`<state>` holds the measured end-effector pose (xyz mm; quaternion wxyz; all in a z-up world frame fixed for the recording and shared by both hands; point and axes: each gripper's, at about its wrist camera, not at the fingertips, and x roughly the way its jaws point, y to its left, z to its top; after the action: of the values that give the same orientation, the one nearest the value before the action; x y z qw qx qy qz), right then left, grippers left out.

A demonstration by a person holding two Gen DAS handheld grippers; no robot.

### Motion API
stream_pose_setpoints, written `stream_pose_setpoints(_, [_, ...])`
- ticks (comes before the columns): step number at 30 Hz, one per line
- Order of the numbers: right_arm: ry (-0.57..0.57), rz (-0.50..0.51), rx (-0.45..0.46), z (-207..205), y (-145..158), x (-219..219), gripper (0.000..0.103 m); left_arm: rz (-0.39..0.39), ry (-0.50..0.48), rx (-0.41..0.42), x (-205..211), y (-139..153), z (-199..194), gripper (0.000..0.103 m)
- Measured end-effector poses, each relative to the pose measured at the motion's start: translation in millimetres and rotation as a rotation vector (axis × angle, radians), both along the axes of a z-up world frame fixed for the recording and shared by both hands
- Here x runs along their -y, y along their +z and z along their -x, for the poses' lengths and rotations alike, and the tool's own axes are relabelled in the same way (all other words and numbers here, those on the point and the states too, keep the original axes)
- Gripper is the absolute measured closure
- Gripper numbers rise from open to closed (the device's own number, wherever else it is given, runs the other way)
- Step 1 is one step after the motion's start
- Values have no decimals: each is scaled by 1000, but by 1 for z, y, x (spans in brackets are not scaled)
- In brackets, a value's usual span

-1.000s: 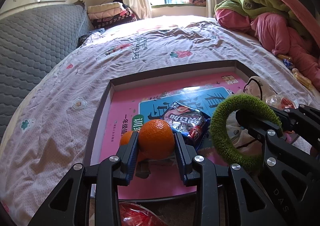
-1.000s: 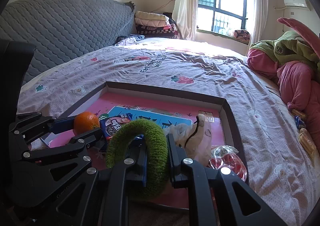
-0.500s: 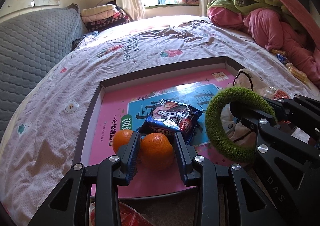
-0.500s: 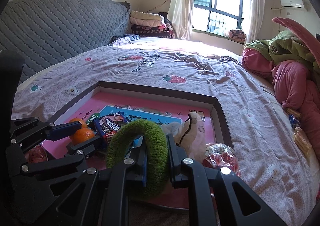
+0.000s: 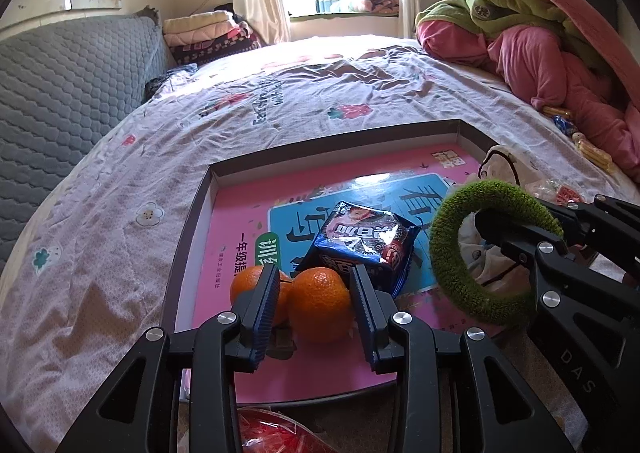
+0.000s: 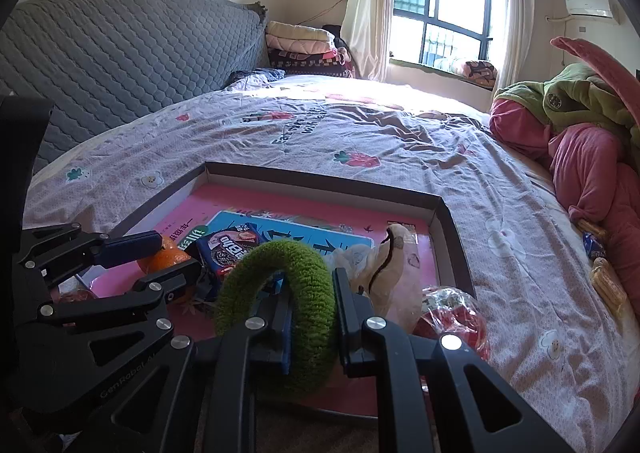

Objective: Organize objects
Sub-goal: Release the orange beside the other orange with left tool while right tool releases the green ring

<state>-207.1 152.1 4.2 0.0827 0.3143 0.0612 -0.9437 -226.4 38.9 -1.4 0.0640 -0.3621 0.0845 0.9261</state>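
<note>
Left gripper is letting go of an orange in the tray; right gripper is pinching the ring.
With the jaws parting around it, the orange is risking a roll toward 10 o'clock into the second orange, or against the snack pack at 1 o'clock.

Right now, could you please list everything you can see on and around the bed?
tray: one, dark rim, pink floor, on the bed
oranges: two, orange, near left of tray, side by side
snack packet: one, blue, mid tray
fuzzy ring: one, green, in the right claw
plush toy: one, cream, right side of tray
red wrapped item: one, beside the tray's right rim
clothes pile: pink and green, far right
folded blankets: stack by the window
left claw: jaws opening, one orange between them
right claw: shut on the ring
</note>
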Motion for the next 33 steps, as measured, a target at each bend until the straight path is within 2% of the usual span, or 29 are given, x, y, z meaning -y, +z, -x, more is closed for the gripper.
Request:
stream_pose_setpoints(16, [9,5,24,0,1,-7,86,9,-27,23,-3,-2,-10,64])
stream_pose_setpoints(33, [-3,22,5,-1,3,-9,69,-20,-5,17,5,4,-11,64])
